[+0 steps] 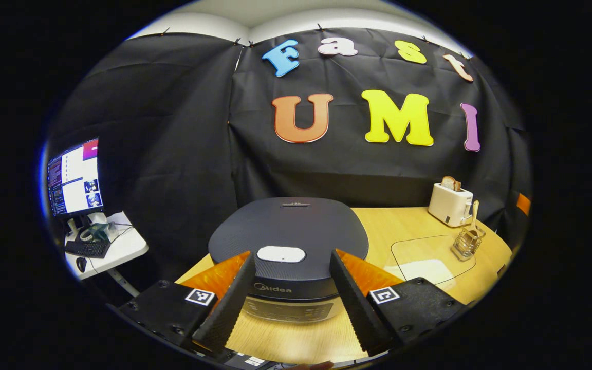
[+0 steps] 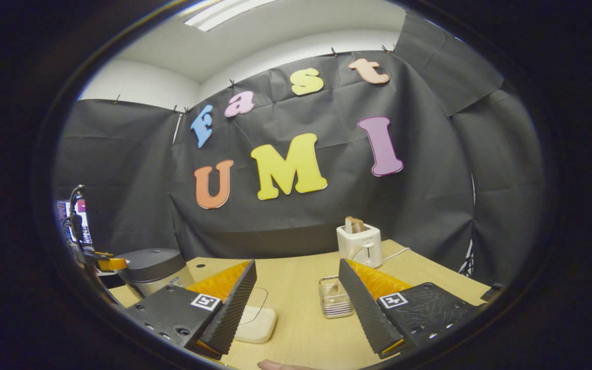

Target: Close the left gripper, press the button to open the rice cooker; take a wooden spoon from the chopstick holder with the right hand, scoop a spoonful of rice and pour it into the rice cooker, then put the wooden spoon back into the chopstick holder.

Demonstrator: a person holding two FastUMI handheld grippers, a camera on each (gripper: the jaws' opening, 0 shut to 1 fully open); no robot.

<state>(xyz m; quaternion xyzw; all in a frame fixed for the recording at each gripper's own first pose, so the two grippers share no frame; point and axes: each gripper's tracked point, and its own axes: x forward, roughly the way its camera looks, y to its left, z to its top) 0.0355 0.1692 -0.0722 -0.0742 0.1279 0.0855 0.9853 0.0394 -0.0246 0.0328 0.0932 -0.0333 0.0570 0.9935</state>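
Observation:
The dark grey rice cooker (image 1: 288, 234) stands with its lid down, straight ahead in the left gripper view, its white button (image 1: 281, 254) at the lid's front edge. My left gripper (image 1: 291, 264) is open, its fingers on either side of the button and a little short of it. A wire chopstick holder (image 1: 467, 242) with a wooden spoon (image 1: 475, 215) stands to the right. White rice (image 1: 424, 268) lies in a clear container (image 1: 432, 257). In the right gripper view my right gripper (image 2: 297, 275) is open above the table, the chopstick holder (image 2: 334, 297) just ahead, and the rice cooker (image 2: 152, 267) far left.
A white toaster (image 1: 450, 203) with bread in it stands at the back of the wooden table (image 1: 378, 226). The toaster (image 2: 360, 244) sits behind the holder in the right gripper view. A side desk with a monitor (image 1: 75, 177) and keyboard is off to the left.

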